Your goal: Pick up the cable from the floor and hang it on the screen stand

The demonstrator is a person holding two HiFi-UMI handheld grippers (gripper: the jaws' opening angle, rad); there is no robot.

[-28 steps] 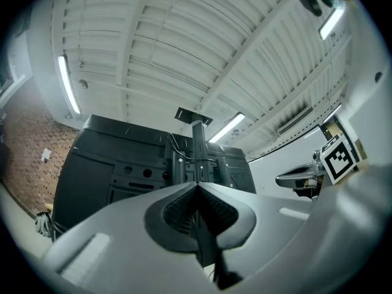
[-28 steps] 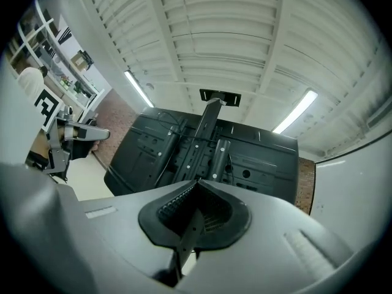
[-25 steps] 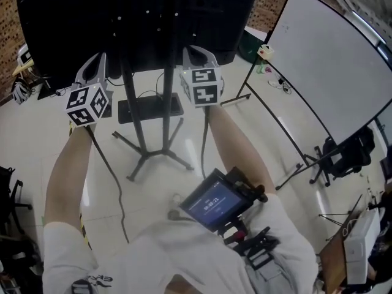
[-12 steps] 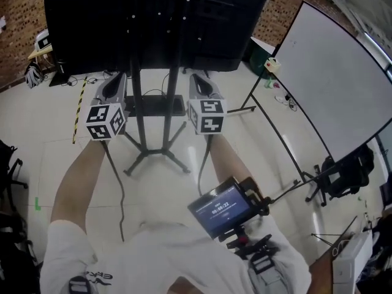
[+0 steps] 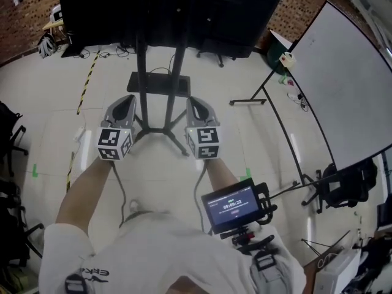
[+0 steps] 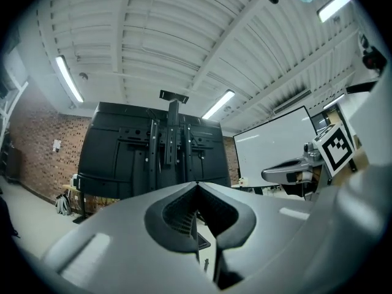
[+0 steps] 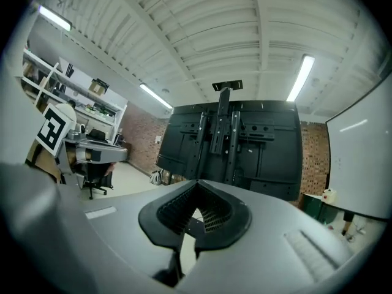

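A thin black cable [image 5: 160, 70] lies on the floor at the stand's [image 5: 142, 72] foot, twelve o'clock of left tongs [image 5: 127, 99] and right tongs [image 5: 195, 100], both closed, empty; whiteboard [image 5: 343, 84] at two o'clock.

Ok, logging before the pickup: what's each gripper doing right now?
Left gray two-jaw gripper: closed, holding nothing.
Right gray two-jaw gripper: closed, holding nothing.

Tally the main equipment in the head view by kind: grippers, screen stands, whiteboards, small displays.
Grippers: 2 (left gripper, right gripper)
Screen stand: 1
Whiteboard: 1
Small display: 1
Total: 5
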